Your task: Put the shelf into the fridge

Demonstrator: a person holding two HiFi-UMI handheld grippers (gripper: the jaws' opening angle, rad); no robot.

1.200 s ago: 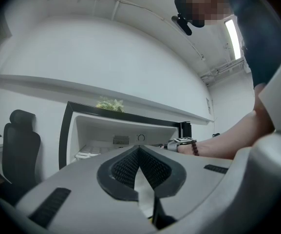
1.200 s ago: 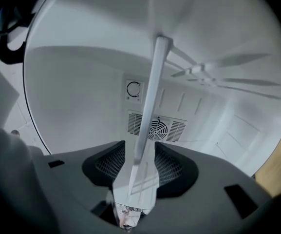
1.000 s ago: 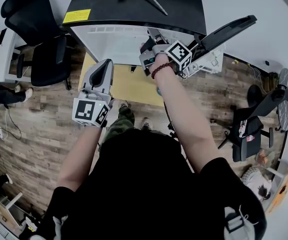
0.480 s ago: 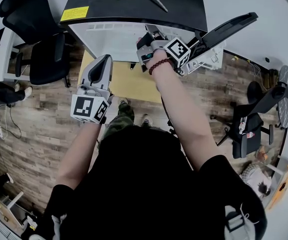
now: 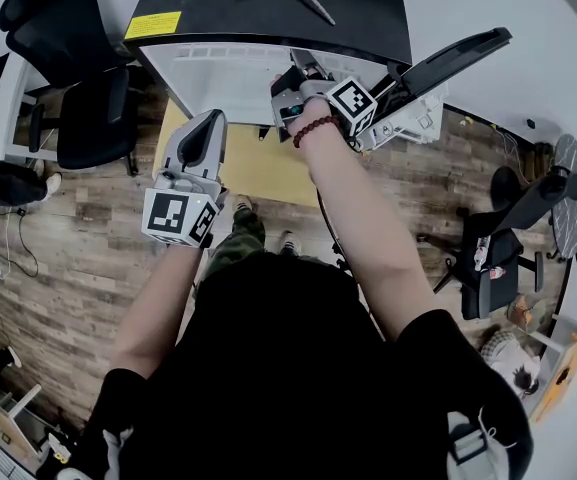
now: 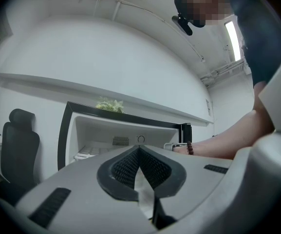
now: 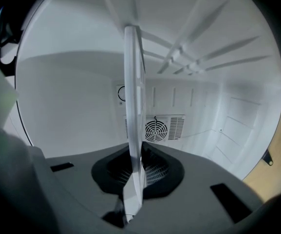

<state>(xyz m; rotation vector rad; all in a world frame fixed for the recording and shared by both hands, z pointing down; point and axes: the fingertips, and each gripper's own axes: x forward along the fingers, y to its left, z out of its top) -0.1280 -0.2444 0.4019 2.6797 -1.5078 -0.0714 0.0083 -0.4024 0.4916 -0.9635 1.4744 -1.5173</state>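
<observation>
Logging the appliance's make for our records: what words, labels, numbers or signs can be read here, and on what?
No text is readable.
Yellow label on top of the fridge: print too small to read.
Marker cubes: black-and-white square patterns, no words.

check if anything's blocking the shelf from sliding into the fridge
Nothing visible does. The thin white plastic shelf, gripped edge-on by the right gripper, sits inside the open white fridge cavity, with only bare walls and the round rear fan vent ahead.
</observation>
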